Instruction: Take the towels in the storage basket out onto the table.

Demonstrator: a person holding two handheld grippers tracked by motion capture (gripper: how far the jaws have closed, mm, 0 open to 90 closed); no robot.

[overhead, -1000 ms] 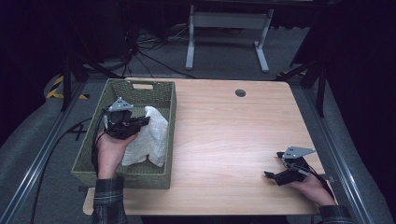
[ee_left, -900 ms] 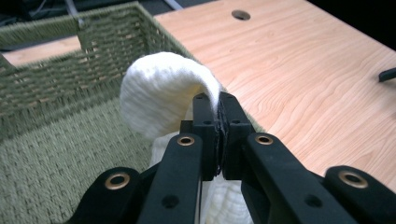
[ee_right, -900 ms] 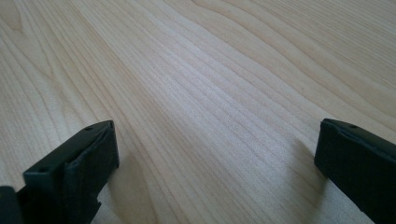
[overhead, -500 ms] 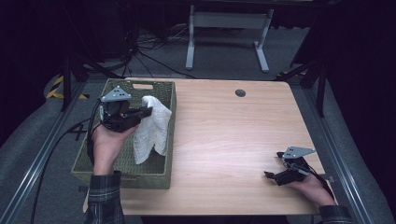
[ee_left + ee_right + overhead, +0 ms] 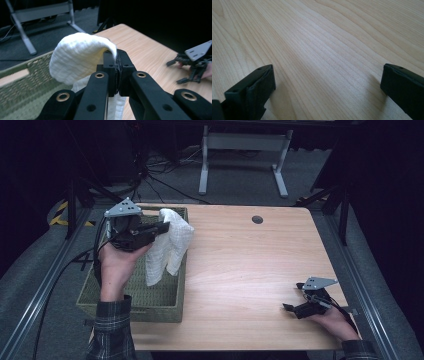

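Note:
A white waffle-weave cloth (image 5: 170, 245) hangs from my left gripper (image 5: 164, 226), which is shut on its upper edge above the green woven basket (image 5: 155, 302). The cloth's lower end dangles down into the basket. In the left gripper view the cloth (image 5: 80, 56) folds over the pinched jaws of my left gripper (image 5: 117, 56). My right gripper (image 5: 291, 304) rests low on the wooden table (image 5: 250, 265) at the front right, held in a hand. Its jaws stand wide apart in the right gripper view (image 5: 327, 82), with bare wood between them.
The basket stands at the table's left edge. A small dark round hole (image 5: 257, 219) marks the tabletop near its far edge. Beyond the table are a grey desk frame (image 5: 242, 150) and cables on the floor. My right gripper (image 5: 193, 62) also appears far off in the left gripper view.
My left gripper has risen with the cloth, lifting most of it out of the basket and shifting it toward the basket's far right corner. The right gripper has not moved.

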